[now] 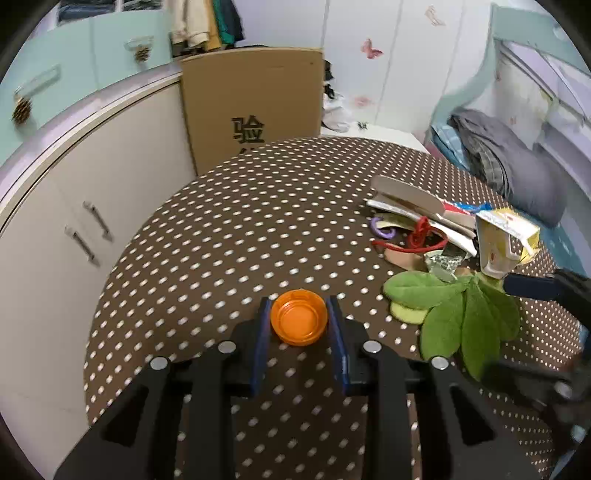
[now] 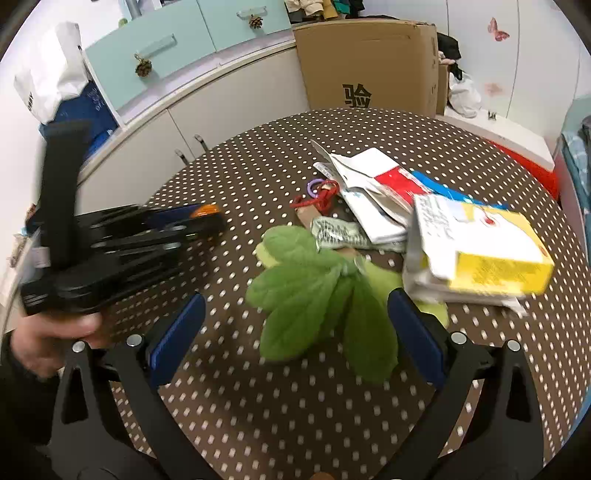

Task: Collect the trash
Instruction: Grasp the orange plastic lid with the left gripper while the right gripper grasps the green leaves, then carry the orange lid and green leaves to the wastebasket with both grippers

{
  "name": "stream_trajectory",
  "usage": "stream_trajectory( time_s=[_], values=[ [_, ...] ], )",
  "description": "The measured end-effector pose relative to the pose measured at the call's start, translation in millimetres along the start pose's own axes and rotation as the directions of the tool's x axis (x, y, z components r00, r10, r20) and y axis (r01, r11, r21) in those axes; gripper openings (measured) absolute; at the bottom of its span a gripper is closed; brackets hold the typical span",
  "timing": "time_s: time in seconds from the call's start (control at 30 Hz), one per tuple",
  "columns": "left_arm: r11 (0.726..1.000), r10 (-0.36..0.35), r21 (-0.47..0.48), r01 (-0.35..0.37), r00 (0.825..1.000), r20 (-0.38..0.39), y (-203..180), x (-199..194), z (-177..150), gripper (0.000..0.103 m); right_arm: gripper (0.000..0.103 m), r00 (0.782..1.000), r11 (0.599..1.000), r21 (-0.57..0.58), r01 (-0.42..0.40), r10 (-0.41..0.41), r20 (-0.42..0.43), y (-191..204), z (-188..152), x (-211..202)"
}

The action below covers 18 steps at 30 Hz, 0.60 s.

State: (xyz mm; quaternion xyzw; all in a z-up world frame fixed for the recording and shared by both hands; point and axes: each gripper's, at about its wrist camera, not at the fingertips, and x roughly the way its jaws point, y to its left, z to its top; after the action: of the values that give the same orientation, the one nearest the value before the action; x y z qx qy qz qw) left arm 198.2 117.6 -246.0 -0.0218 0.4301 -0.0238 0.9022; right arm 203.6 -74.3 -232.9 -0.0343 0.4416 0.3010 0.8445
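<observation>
My left gripper (image 1: 299, 325) is clenched on the orange cap (image 1: 298, 317), just above the bench (image 1: 221, 221). My right gripper (image 2: 295, 332) hangs released near the leaves (image 2: 314, 291). The paper pile (image 2: 388, 199) remains uncollected; most work is left.

We see a small bedroom crowded around a round table (image 1: 229, 229) dressed in a brown cloth with white polka dots. At ten o'clock from the table stands a cream cabinet (image 1: 74, 206) with metal handles, topped by pale mint drawers (image 1: 66, 74) hung with pine cones. At twelve o'clock a tall cardboard box (image 1: 255, 99) bearing a printed Chinese character leans against the cabinet, with coats (image 1: 205, 20) hanging above it. White wardrobe doors (image 1: 399, 66) carrying pink butterfly stickers fill one o'clock. At three o'clock lies a bed (image 1: 513, 162) heaped with grey bedding. The light is even and indoor.
</observation>
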Motion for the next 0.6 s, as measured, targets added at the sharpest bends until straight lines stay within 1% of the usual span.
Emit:
stream_trajectory(
  time_s=[0.07, 0.1, 0.17, 0.2, 0.23, 0.27, 0.3, 0.33, 0.37, 0.4, 0.5, 0.53, 0.6],
  values=[
    [1.0, 0.0, -0.028, 0.0, 1.0, 0.011, 8.2, -10.3, -5.2, 0.029, 0.096, 1.0, 1.0, -0.005, 0.016, -0.016, -0.014, 0.0, 3.0, 12.8],
    [0.999, 0.002, -0.034, -0.001, 1.0, 0.014, 10.6, -14.0, -7.1, 0.029, 0.093, 0.999, 0.999, -0.004, 0.04, -0.04, -0.021, -0.9, 4.9, 20.1],
    [0.998, -0.007, -0.063, 0.008, 1.0, 0.02, 17.4, -24.5, -12.7, 0.029, 0.091, 0.998, 0.998, -0.012, 0.068, -0.068, -0.009, -0.6, 7.4, 25.9],
    [0.997, -0.009, -0.074, 0.011, 1.0, 0.022, 18.4, -27.8, -13.8, 0.029, 0.086, 0.996, 0.996, -0.021, 0.085, -0.085, -0.003, 0.4, 8.6, 27.8],
    [0.996, -0.012, -0.086, 0.014, 1.0, 0.025, 21.0, -32.9, -16.4, 0.029, 0.074, 0.993, 0.992, -0.044, 0.115, -0.115, 0.005, 3.3, 9.3, 30.0],
    [0.996, -0.014, -0.092, 0.016, 0.999, 0.029, 22.0, -37.4, -18.8, 0.029, 0.068, 0.99, 0.987, -0.068, 0.144, -0.144, 0.01, 6.1, 9.3, 31.4],
    [0.996, -0.014, -0.093, 0.017, 0.999, 0.031, 21.4, -40.4, -20.1, 0.029, 0.055, 0.987, 0.983, -0.089, 0.161, -0.16, 0.014, 8.8, 8.8, 32.2],
    [0.996, -0.017, -0.091, 0.02, 0.999, 0.034, 20.1, -44.4, -22.7, 0.029, 0.032, 0.992, 0.988, -0.089, 0.128, -0.127, 0.016, 11.1, 8.0, 29.7],
    [0.996, -0.018, -0.087, 0.021, 0.999, 0.037, 17.7, -47.0, -23.2, 0.029, 0.025, 0.994, 0.99, -0.084, 0.112, -0.112, 0.011, 11.3, 6.7, 28.4],
    [0.996, -0.02, -0.083, 0.023, 0.999, 0.039, 15.6, -49.1, -23.8, 0.029, 0.02, 0.995, 0.992, -0.078, 0.097, -0.097, 0.002, 12.2, 5.2, 26.8],
    [0.996, -0.029, -0.078, 0.033, 0.998, 0.049, 8.0, -57.1, -27.1, 0.029, 0.018, 0.999, 0.997, -0.061, 0.045, -0.045, -0.005, 13.0, -3.7, 17.9],
    [0.996, -0.033, -0.076, 0.037, 0.998, 0.052, 4.7, -59.9, -27.9, 0.029, 0.018, 1.0, 0.999, -0.049, 0.014, -0.014, 0.002, 13.2, -7.8, 10.8],
    [0.997, -0.039, -0.067, 0.043, 0.998, 0.058, -1.7, -64.5, -28.6, 0.029, 0.018, 1.0, 0.999, -0.048, -0.013, 0.014, 0.017, 14.7, -10.4, -0.4]
  ],
)
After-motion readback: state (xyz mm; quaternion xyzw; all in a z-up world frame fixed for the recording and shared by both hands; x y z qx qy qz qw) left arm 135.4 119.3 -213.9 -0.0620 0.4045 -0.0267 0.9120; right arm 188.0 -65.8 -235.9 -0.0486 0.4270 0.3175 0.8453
